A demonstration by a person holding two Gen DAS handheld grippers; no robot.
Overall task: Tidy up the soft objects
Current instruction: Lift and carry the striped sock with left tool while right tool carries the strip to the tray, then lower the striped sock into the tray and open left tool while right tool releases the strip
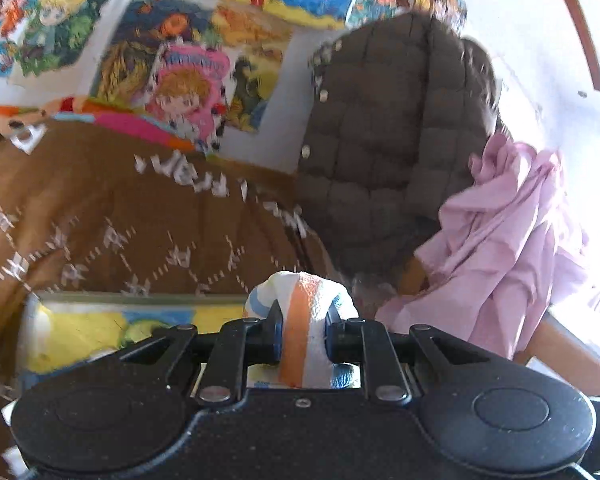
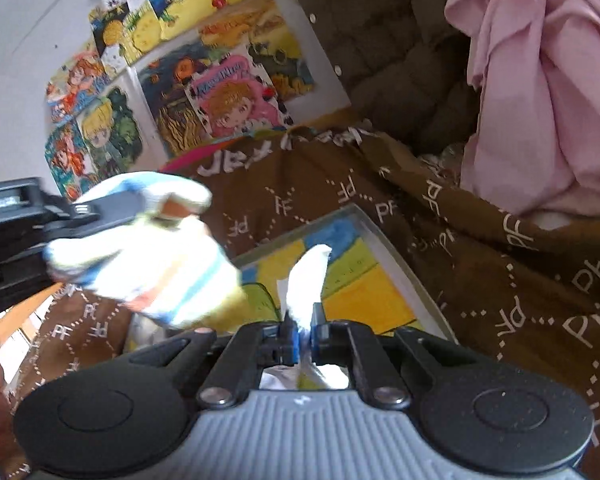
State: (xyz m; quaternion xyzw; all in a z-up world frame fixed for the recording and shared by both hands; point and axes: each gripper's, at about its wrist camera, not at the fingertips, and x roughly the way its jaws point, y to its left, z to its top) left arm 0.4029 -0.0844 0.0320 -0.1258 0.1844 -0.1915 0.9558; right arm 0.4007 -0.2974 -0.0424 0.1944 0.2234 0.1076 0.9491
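We see our left gripper (image 1: 303, 334) clamped on a striped towel (image 1: 300, 320), orange and blue bands bunched between its fingers, and our right gripper (image 2: 303, 334) pinching the towel's white corner (image 2: 306, 280). Beyond lies a brown printed blanket (image 1: 112, 208), then a quilted brown jacket (image 1: 384, 128) beside pink cloth (image 1: 508, 232)

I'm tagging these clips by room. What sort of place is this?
Probably a child's bedroom: cartoon posters cover the wall, a brown quilt lies heaped as on a bed, and a quilted jacket and pink garment hang nearby.
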